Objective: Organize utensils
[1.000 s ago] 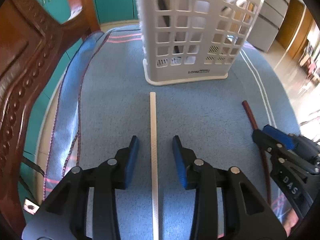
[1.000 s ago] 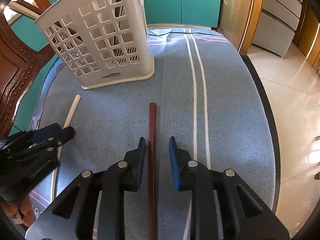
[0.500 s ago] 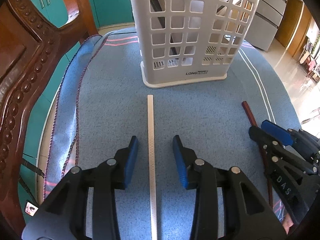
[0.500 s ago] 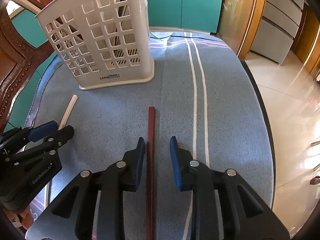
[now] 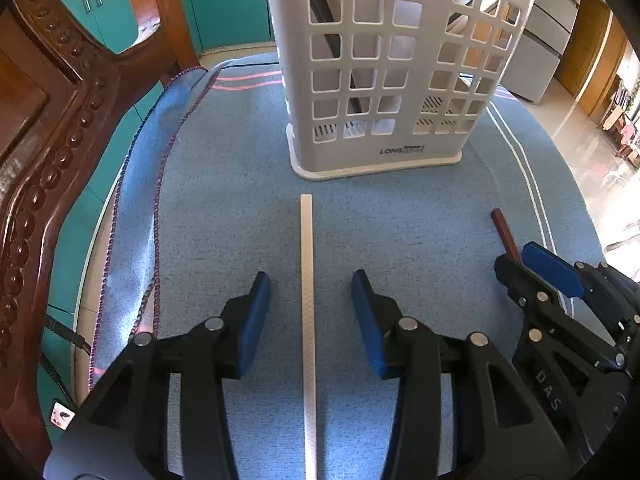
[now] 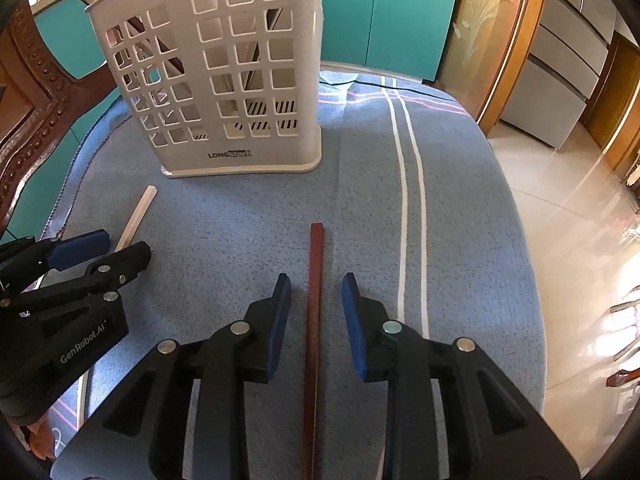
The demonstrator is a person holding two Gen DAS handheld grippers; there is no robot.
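A white chopstick (image 5: 307, 280) lies on the blue cloth, pointing at the white slotted utensil basket (image 5: 392, 80). My left gripper (image 5: 310, 292) is open, its jaws on either side of the white chopstick without touching it. A dark red chopstick (image 6: 316, 300) lies between the open jaws of my right gripper (image 6: 316, 296), also untouched. The right gripper (image 5: 548, 276) and red chopstick (image 5: 505, 232) show in the left wrist view. The left gripper (image 6: 104, 252), white chopstick (image 6: 138, 214) and basket (image 6: 224, 80) show in the right wrist view.
A carved wooden chair back (image 5: 48, 140) stands close on the left of the table. The blue cloth (image 6: 440, 240) with white stripes covers the round table, whose edge drops to a tiled floor (image 6: 580, 220) on the right. Dark utensils stand inside the basket.
Both grippers have drawn back slightly along their chopsticks and the basket looms larger and taller. The jaws stay open; both chopsticks stay on the cloth.
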